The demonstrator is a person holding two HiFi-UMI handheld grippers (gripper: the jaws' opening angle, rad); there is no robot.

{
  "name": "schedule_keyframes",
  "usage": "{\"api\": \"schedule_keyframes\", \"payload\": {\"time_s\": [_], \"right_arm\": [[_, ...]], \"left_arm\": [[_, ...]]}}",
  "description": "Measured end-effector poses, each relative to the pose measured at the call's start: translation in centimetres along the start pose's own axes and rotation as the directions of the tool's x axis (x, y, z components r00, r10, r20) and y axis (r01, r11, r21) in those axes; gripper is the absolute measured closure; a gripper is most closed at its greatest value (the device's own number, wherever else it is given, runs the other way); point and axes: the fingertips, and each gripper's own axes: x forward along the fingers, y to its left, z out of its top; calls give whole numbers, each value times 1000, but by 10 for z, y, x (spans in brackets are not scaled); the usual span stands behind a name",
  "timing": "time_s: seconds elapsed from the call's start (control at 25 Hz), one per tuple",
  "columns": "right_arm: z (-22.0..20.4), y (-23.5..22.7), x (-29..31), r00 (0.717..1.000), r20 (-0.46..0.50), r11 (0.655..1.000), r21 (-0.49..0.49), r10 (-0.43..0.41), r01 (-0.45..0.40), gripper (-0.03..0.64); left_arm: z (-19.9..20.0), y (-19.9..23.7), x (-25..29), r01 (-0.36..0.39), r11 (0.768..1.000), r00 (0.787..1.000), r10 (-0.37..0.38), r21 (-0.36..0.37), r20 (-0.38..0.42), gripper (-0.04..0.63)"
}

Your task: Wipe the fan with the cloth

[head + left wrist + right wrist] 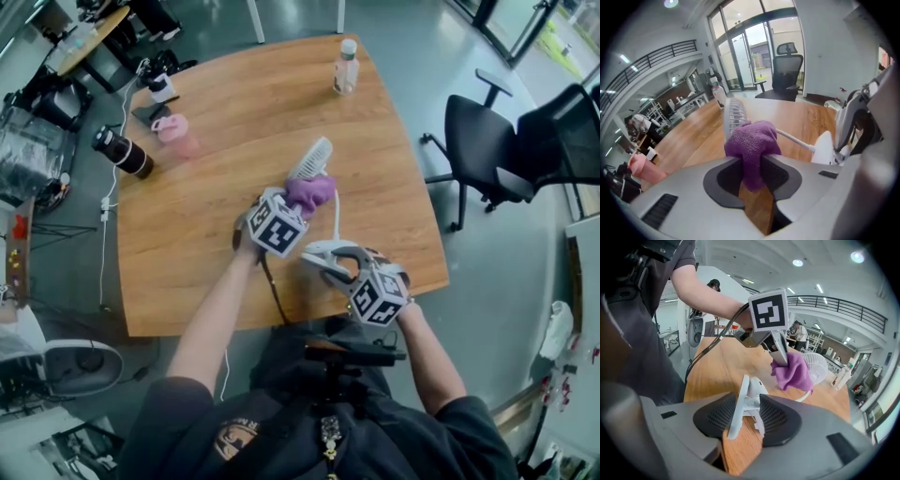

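The fan lies near the middle of the desk, its grille head toward twelve o'clock and its base toward six. The right claw pinches that base. The purple cloth, clamped in the left claw, sits bunched at the head's six o'clock edge. The hold on the base looks thin and off-centre, so a hard wipe could twist the fan free. Loose cloth might also snag the grille slats.
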Motion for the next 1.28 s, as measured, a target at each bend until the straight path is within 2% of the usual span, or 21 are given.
{"api": "schedule_keyframes", "payload": {"time_s": [0.24,0.68,0.84,0.96,1.28], "right_arm": [[8,0,-1,1000,24,1000,-1,5,-5,443],[2,4,2,1000,26,1000,-11,-13,13,448],[3,8,2,1000,12,999,-42,8,-8,466],[5,7,0,1000,8,998,-51,24,-23,466],[7,7,2,998,34,998,-37,50,-48,463]], "left_arm": [[22,30,-21,-84,996,992,86,-20,90,500],[89,36,-19,-97,990,986,81,103,149,500],[116,42,-12,-117,981,985,95,154,147,500],[129,39,-10,-93,980,989,72,173,127,500],[113,20,-12,-51,983,995,35,177,92,500]]}}
